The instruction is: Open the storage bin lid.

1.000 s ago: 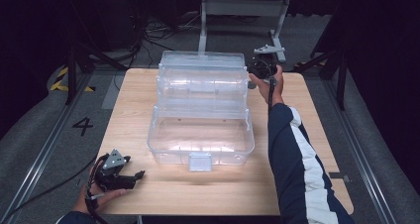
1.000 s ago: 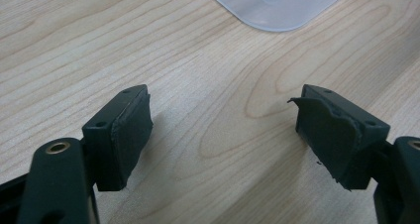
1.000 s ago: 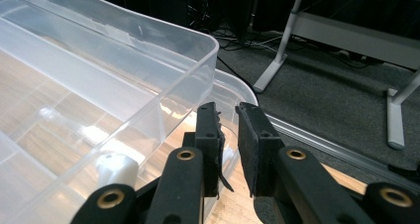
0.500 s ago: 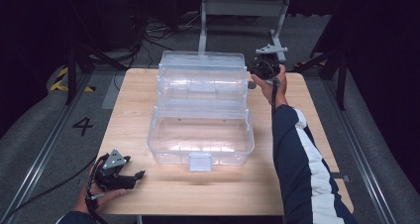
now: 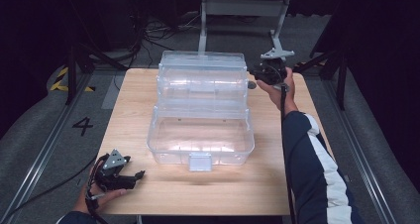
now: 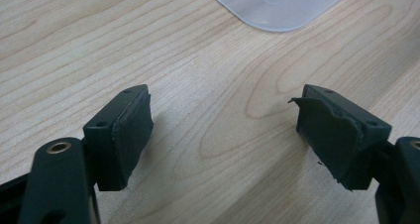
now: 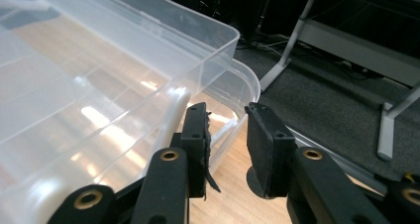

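A clear plastic tiered box (image 5: 200, 105) stands open in the middle of the wooden table (image 5: 277, 184), its trays stepped up toward the far side. My right gripper (image 5: 253, 77) is at the top tray's right end. In the right gripper view the right gripper (image 7: 227, 116) is open by a narrow gap, its jaws have just been opening, and nothing is between the pads. The tray's corner (image 7: 218, 45) and a white support arm (image 7: 171, 115) lie just beyond its left jaw. My left gripper (image 5: 132, 177) rests open at the near left corner. In its own view the left gripper (image 6: 223, 120) has bare wood between its jaws.
A rounded corner of the box (image 6: 280, 6) lies ahead of the left gripper. A grey metal stand (image 5: 237, 8) rises behind the table's far edge, with cables on the floor. A rail (image 5: 356, 154) runs along the floor at the right of the table.
My right gripper has drawn back slightly to the right, away from the box's top tray. The left gripper and the box have not moved.
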### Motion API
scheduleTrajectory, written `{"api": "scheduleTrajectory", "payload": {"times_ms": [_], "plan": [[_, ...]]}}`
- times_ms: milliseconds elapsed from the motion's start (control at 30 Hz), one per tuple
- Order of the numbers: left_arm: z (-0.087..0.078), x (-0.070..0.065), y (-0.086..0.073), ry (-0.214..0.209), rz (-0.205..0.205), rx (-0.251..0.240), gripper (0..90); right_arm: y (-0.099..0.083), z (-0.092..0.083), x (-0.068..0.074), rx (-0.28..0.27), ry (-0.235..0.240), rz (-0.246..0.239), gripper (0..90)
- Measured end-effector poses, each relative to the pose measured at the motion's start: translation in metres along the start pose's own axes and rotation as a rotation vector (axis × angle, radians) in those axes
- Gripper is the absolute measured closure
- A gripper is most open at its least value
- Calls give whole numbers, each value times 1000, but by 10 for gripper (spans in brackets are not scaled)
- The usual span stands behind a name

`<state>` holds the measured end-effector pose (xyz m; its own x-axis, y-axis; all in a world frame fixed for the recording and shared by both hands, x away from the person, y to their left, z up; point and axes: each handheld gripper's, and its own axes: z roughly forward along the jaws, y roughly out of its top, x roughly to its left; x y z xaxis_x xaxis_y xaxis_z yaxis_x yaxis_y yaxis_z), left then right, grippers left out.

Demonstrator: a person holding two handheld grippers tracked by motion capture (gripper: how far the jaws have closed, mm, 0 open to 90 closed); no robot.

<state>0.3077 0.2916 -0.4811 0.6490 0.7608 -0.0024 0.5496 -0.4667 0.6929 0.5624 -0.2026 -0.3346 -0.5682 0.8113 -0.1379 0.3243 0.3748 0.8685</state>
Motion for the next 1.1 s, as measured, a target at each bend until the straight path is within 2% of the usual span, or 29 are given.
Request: {"api": "scheduleTrajectory", "payload": {"times_ms": [133, 200, 233, 667, 767, 833, 1100], "plan": [[0, 0, 0, 0, -4, -1, 221, -4, -10, 2, 16, 8, -36, 668], [0, 0, 0, 1, -3, -1, 221, -4, -13, 3, 32, 21, -38, 649], [0, 0, 0, 2, -3, -2, 221, -5, -17, 5, 36, 17, -62, 641], [0, 0, 0, 1, -4, 1, 220, -17, -35, 15, 75, 1, -115, 523], [0, -1, 0, 2, -5, 0, 220, -20, -40, 14, 79, -7, -96, 493], [0, 0, 0, 0, -3, 4, 220, -23, -45, 14, 61, -20, -90, 493], [0, -1, 0, 2, -4, 2, 221, -33, -58, 15, 56, -23, -96, 471]]}}
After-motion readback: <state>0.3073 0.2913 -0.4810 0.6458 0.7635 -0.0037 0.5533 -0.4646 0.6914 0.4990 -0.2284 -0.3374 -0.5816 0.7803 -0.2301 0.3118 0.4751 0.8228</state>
